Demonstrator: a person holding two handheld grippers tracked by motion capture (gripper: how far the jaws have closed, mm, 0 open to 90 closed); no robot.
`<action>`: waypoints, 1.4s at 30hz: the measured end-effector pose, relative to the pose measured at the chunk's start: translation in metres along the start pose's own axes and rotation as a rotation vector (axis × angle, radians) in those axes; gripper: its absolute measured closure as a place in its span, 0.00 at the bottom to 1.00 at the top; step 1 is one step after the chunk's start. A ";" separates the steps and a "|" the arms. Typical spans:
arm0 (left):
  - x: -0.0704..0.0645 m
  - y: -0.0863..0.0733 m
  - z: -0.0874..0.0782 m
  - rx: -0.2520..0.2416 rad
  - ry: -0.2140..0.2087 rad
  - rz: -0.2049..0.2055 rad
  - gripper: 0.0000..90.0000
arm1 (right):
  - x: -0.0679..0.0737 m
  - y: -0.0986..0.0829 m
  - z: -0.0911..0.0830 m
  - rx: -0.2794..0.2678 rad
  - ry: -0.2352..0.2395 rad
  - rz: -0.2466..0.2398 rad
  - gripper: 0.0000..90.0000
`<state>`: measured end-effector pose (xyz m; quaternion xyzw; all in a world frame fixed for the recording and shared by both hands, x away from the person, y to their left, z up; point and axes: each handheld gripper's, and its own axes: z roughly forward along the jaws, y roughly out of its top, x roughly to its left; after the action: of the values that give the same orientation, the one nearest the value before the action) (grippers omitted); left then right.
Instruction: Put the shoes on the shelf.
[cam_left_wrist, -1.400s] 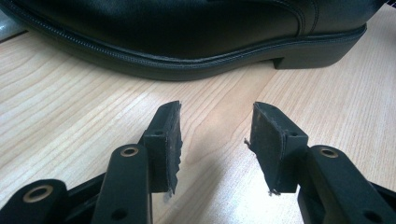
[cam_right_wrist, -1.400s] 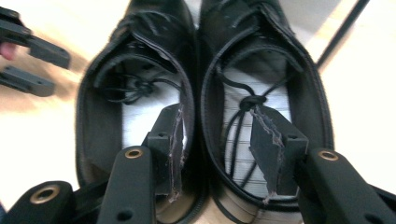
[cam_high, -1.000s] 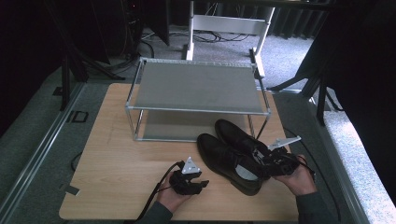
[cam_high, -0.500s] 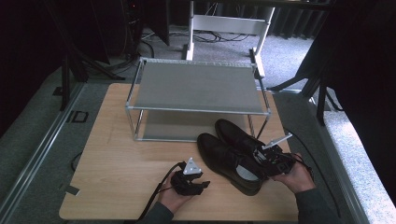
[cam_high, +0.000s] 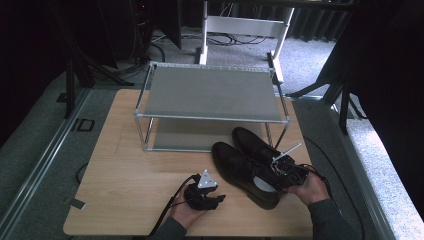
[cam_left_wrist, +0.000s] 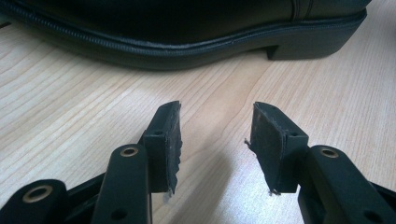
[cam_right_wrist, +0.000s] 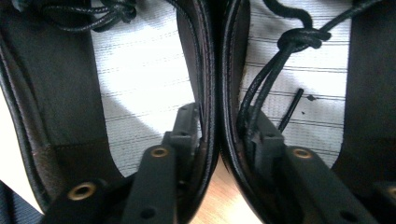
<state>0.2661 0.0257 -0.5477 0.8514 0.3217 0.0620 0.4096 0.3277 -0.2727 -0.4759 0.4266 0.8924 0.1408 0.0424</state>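
The right gripper's fingers pinch the touching inner collars of both black dress shoes, one finger inside each, on the counter just before the two-tier shoe rack. Squeeze firmly and lift level so neither shoe slips. The left gripper rests wide, empty, beside a sole.

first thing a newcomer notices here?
The pair of black shoes side by side at the table's near right, just in front of a two-tier metal shoe rack. The right gripper has one jaw inside each shoe, pinching their touching inner walls together. The left gripper rests open on the wooden table, its jaws aimed at the side of the nearer shoe's sole.
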 end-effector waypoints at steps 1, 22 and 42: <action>0.000 0.000 0.000 0.000 0.000 0.000 0.59 | -0.001 0.000 0.000 0.000 0.008 0.004 0.79; 0.001 0.000 -0.001 0.000 0.009 0.006 0.59 | 0.004 -0.017 0.000 -0.212 0.019 0.041 0.87; 0.004 0.000 -0.007 -0.024 0.021 -0.012 0.58 | 0.022 -0.007 -0.015 -0.329 -0.023 0.051 0.88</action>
<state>0.2664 0.0329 -0.5440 0.8438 0.3302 0.0722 0.4168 0.3055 -0.2633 -0.4632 0.4379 0.8456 0.2813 0.1185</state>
